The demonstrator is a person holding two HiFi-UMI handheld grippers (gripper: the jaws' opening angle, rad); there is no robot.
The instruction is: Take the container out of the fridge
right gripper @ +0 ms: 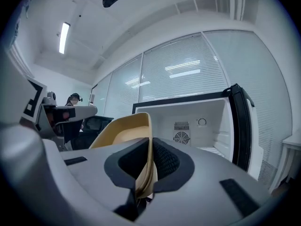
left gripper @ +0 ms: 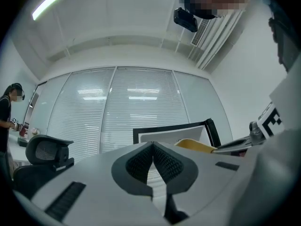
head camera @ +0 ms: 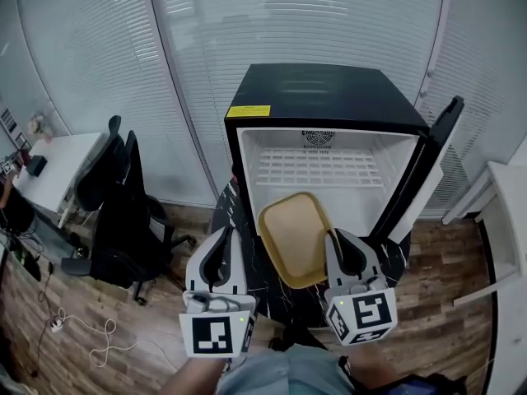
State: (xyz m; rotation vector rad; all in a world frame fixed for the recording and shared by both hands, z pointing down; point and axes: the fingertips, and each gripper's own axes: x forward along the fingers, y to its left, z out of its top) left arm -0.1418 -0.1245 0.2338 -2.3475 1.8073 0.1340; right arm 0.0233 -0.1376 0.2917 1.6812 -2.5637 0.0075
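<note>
A tan, tray-like container [head camera: 295, 237] hangs in the air in front of the small black fridge [head camera: 325, 97], whose door [head camera: 428, 159] stands open at the right. My right gripper [head camera: 336, 239] is shut on the container's right rim; in the right gripper view the rim [right gripper: 146, 159] is pinched between the jaws. My left gripper [head camera: 226, 239] is to the left of the container, shut with nothing between its jaws [left gripper: 153, 155]. The fridge's white inside [head camera: 325, 167] shows a wire shelf and nothing else.
A black office chair [head camera: 123, 212] stands at the left, with a white desk [head camera: 58, 171] behind it. A white table edge [head camera: 506, 220] is at the right. Blinds on glass walls run behind the fridge. A cable [head camera: 82, 336] lies on the wooden floor.
</note>
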